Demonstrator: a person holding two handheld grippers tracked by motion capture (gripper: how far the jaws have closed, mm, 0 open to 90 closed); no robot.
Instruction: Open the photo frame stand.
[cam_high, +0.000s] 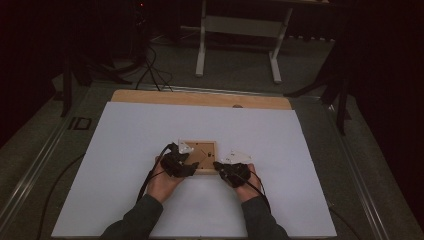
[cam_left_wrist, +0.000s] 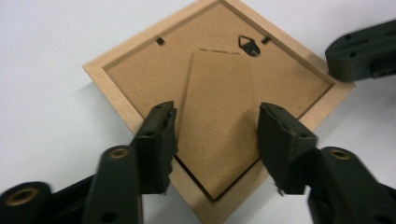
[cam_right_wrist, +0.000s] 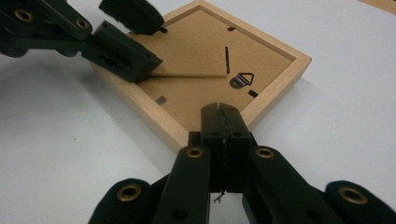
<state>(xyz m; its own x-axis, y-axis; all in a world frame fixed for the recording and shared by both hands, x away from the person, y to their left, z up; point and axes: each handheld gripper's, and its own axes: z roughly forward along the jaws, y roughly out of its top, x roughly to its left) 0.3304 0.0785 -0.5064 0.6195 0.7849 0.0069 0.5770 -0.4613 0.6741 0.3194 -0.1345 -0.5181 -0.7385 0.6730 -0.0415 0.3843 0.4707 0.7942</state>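
A light wooden picture frame (cam_high: 205, 149) lies face down on the white board, its brown backing (cam_left_wrist: 140, 70) up. The backing carries a fold-out stand flap (cam_left_wrist: 215, 79) and a small metal hanger (cam_left_wrist: 250, 45). My left gripper (cam_left_wrist: 217, 116) is open, one jaw on each side of the flap just above the backing; it also reaches over the frame's corner (cam_right_wrist: 135, 42) in the right gripper view. My right gripper (cam_right_wrist: 220, 109) is shut, its tip at the frame's near corner by the hanger (cam_right_wrist: 240, 80). The right gripper's tip (cam_left_wrist: 359, 51) shows at the frame's edge.
The white board (cam_high: 150, 130) covers most of the table, with a wooden strip (cam_high: 200, 99) along its far edge. Beyond the table stand a white metal stand (cam_high: 240, 30) and dark tripod legs, with cables (cam_high: 150, 70) on the floor.
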